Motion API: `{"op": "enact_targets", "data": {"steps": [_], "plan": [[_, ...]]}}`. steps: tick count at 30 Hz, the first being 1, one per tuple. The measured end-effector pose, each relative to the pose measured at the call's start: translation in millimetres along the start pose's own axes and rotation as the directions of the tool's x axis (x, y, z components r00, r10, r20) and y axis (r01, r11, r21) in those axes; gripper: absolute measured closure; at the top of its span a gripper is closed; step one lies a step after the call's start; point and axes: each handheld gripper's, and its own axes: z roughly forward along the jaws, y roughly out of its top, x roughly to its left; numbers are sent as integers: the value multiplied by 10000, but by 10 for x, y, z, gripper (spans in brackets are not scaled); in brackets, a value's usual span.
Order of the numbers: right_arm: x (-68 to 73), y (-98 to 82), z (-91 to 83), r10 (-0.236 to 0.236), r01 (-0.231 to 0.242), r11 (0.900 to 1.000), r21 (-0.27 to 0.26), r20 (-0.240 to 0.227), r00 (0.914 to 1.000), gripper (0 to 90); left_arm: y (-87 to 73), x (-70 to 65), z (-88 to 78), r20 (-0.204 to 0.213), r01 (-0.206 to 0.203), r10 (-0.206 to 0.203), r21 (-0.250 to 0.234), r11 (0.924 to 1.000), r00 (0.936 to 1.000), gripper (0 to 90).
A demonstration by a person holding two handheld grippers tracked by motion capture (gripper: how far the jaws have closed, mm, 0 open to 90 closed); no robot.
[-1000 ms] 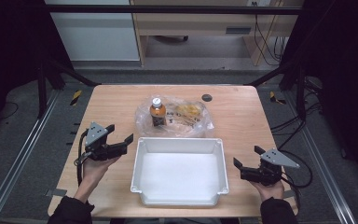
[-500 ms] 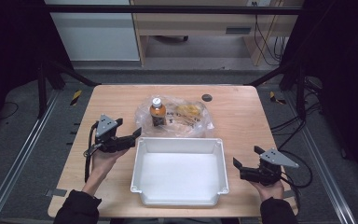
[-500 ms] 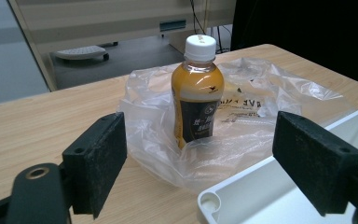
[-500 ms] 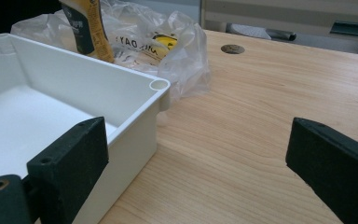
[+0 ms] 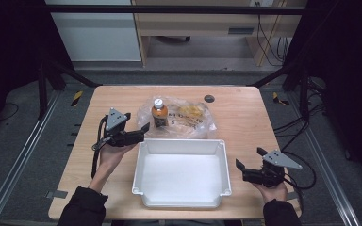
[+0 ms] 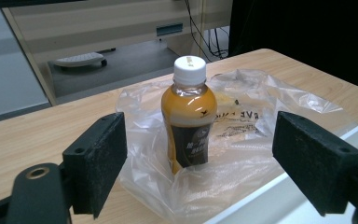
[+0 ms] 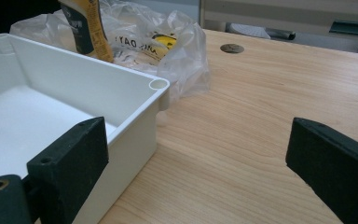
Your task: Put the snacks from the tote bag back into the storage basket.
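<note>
Left gripper closes in on the bottle

Over the last second the left gripper [image 5: 143, 130] has travelled forward and inward from the table's left edge, past the white bin's [image 5: 217, 147] far-left corner, to sit just beside the bottle [image 5: 159, 113] (upright on the clear plastic bag [image 5: 195, 121]); its jaws, spread wide, now frame the bottle without touching it.

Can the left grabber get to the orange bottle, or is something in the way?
Probably yes. The left gripper is open and points at the bottle, which stands upright between its jaws in the left gripper view. Nothing solid lies between them; only the crinkly plastic bag around the bottle's base might get pinched.
</note>
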Motion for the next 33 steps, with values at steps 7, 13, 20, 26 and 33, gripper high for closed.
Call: {"op": "enact_targets", "data": {"steps": [7, 13, 20, 26, 33], "plan": [[2, 1, -1, 56, -56, 10000, 2, -7, 10000, 60, 69, -4, 49, -46, -39, 39, -37, 10000, 10000, 177], [3, -1, 0, 32, -32, 10000, 7, -7, 10000, 59, 94, -4, 120, -51, -4, 4, -31, 10000, 10000, 180], [3, -1, 1, 37, -36, 10000, 23, -33, 10000, 60, 117, -18, 228, -49, -26, 26, 54, 10000, 10000, 186], [2, -1, 2, 37, -37, 10000, -6, -21, 10000, 59, 163, -45, 318, 8, -79, 79, 94, 9999, 10000, 195], [4, -2, 5, 22, -22, 10000, 26, -50, 10000, 60, 190, -58, 408, 90, -22, 22, 27, 10000, 10000, 210]]}}
